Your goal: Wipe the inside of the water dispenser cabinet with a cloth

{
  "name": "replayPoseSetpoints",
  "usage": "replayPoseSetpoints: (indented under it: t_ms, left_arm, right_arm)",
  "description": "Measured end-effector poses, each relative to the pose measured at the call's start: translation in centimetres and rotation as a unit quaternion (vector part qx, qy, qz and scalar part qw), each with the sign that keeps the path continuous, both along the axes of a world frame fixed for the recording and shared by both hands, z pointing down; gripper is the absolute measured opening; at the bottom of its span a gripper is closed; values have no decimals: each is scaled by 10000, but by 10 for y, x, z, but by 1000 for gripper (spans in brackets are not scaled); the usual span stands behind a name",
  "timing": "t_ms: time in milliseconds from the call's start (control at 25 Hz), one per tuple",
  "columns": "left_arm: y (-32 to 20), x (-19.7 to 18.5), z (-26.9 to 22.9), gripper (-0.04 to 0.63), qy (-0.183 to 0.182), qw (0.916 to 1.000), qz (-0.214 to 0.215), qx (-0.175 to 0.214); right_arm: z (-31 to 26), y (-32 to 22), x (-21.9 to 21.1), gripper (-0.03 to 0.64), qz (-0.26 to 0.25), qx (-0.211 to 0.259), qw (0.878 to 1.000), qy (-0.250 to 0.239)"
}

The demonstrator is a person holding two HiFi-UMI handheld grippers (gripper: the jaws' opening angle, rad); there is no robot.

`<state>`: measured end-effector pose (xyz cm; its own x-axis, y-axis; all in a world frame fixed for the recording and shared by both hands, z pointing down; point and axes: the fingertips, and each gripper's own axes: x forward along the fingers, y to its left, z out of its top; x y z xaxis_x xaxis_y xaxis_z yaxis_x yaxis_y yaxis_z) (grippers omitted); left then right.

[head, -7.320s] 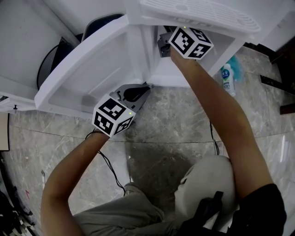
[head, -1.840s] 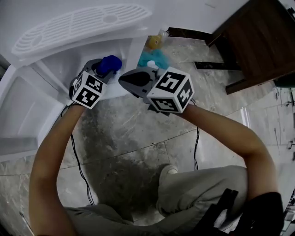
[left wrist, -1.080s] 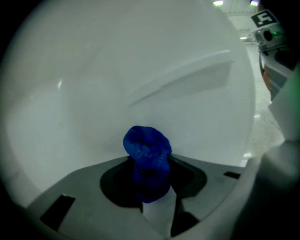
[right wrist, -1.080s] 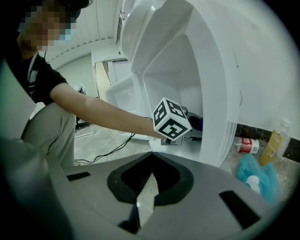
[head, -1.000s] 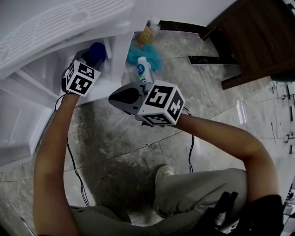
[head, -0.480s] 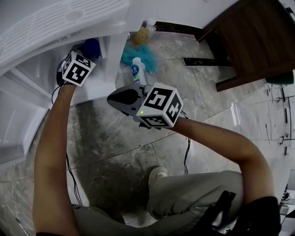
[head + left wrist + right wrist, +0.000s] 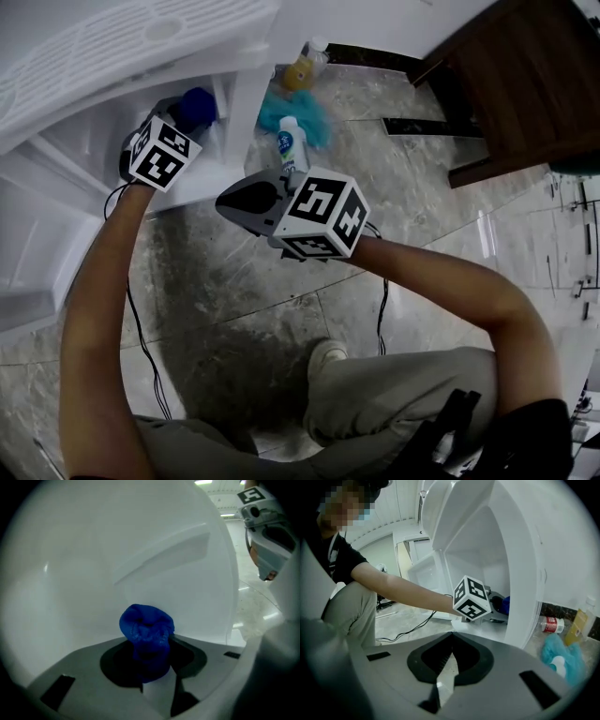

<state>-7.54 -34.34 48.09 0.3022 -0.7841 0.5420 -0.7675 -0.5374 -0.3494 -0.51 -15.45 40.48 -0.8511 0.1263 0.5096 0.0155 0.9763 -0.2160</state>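
Note:
My left gripper (image 7: 149,654) is shut on a bunched blue cloth (image 7: 146,624), which sticks out past the jaws close to the cabinet's white inner wall (image 7: 140,550). In the head view the blue cloth (image 7: 198,104) sits just inside the open white water dispenser cabinet (image 7: 239,108), ahead of the left gripper's marker cube (image 7: 161,155). My right gripper (image 7: 225,200) hangs outside the cabinet over the floor, shut with nothing in it. From the right gripper view the shut right gripper (image 7: 451,637) faces the left marker cube (image 7: 471,598) and the cloth (image 7: 506,603).
The cabinet door (image 7: 37,262) stands open to the left. On the stone floor right of the cabinet lie a teal cloth (image 7: 314,117), a white bottle (image 7: 289,150), a yellow bottle (image 7: 298,70) and a red-labelled bottle (image 7: 553,624). A black cable (image 7: 141,337) trails across the floor. A dark wooden panel (image 7: 525,84) stands at right.
Several seconds ago the right gripper was inside the cabinet and the left by the door; now the left holds the cloth inside. Over the last second both grippers have hardly moved.

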Motion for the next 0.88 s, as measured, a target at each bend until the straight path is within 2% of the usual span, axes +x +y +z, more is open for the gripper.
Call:
replayPoseSetpoints:
  t_ms: [280, 360, 520, 600, 680, 800, 880]
  left_arm:
    - [-27, -14, 0, 161, -240, 9992, -314, 26]
    - [-26, -14, -1, 161, -196, 9992, -347, 11]
    - [-13, -11, -18, 161, 490, 9976, -492, 24]
    - [-10, -10, -45, 161, 918, 9940, -539, 251]
    - [-10, -13, -82, 160, 1327, 9870, -683, 595]
    - [-3, -15, -119, 160, 1639, 9790, -817, 899]
    - [10, -13, -141, 160, 2044, 9686, -776, 1182]
  right_arm:
    - [4, 5, 14, -2, 78, -104, 9998, 117]
    - [6, 8, 15, -2, 25, -105, 9998, 162]
    - [8, 9, 11, -2, -11, -112, 9997, 194]
    - [11, 11, 5, -2, 22, -285, 9994, 199]
    - [16, 17, -3, -2, -14, -509, 9984, 233]
    - [23, 30, -13, -2, -138, -670, 9973, 281]
    - [28, 40, -21, -2, -208, -842, 9958, 295]
